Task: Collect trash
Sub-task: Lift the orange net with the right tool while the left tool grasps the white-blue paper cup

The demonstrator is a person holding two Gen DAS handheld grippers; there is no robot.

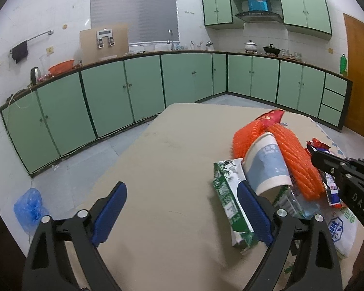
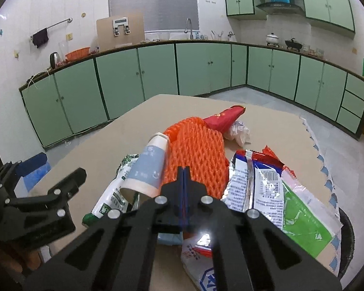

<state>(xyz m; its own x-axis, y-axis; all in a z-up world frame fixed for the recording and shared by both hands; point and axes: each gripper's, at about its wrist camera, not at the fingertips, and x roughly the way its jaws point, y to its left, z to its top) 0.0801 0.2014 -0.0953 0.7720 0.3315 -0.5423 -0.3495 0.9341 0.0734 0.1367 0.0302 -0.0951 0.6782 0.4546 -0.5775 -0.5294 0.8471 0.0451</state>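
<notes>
Progress check, reading left to right: the left gripper (image 1: 182,211) is hanging over bare table (image 1: 172,150) with its blue-padded jaws spread wide and nothing between them, its right pad just beside the green-and-white carton (image 1: 227,194). Next to that carton the paper cup (image 2: 146,167) is lying on its side, leaning against the orange foam fruit net (image 2: 196,150). The right gripper (image 2: 183,172) is sitting at the near edge of that net with its jaws clenched fully together; a thin red-orange sliver is showing in the seam, so it is probably pinching the net's edge, though the hold cannot be confirmed. Beyond the net a red wrapper (image 2: 224,118) and a crumpled white plastic wad (image 2: 239,131) are lying; further right the opened foil snack bag (image 2: 267,184) is spreading flat. No bin or sack is showing in either view. Judgement: collection is barely beginning; all the trash is sitting on the table, every piece left to gather.
</notes>
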